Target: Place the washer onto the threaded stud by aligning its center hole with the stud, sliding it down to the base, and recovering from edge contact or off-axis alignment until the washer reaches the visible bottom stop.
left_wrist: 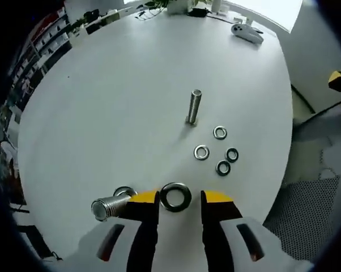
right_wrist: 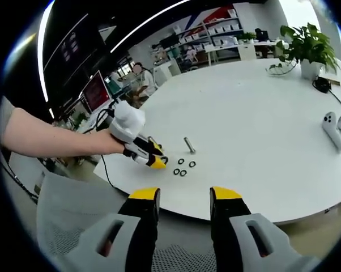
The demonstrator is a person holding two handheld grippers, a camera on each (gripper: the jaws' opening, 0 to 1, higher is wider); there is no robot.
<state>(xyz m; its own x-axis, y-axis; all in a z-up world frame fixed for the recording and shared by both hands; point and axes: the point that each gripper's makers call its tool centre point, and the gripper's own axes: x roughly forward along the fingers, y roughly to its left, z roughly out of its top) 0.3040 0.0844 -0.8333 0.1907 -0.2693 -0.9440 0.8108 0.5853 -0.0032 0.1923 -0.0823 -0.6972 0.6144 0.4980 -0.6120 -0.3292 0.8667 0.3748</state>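
Left gripper view: the left gripper (left_wrist: 180, 196) is seen low over the white round table (left_wrist: 114, 85), its jaws parted.
Washer: a large washer (left_wrist: 175, 196) lies flat on the table between the yellow fingertips (left_wrist: 144, 197) (whether either tip touches it cannot be told).
Threaded stud: the stud (left_wrist: 194, 106) stands upright near the middle of the table, well apart from the washer.
Small washers: four small washers (left_wrist: 217, 151) are clustered just beside the stud's base, toward the table's near edge.
Lying bolt: a second threaded bolt (left_wrist: 111, 205) lies on its side by the left jaw, close to the table's near edge.
Far edge: a white controller (left_wrist: 247, 32) rests there.
Right gripper view: the right gripper (right_wrist: 183, 194) is held off the table, beyond its near edge, jaws apart with nothing between them.
Person: a bare forearm (right_wrist: 51, 138) is seen reaching in, with the left gripper (right_wrist: 157, 162) lowered at the table's edge.
Potted plant: it (right_wrist: 307, 45) stands at the far edge.
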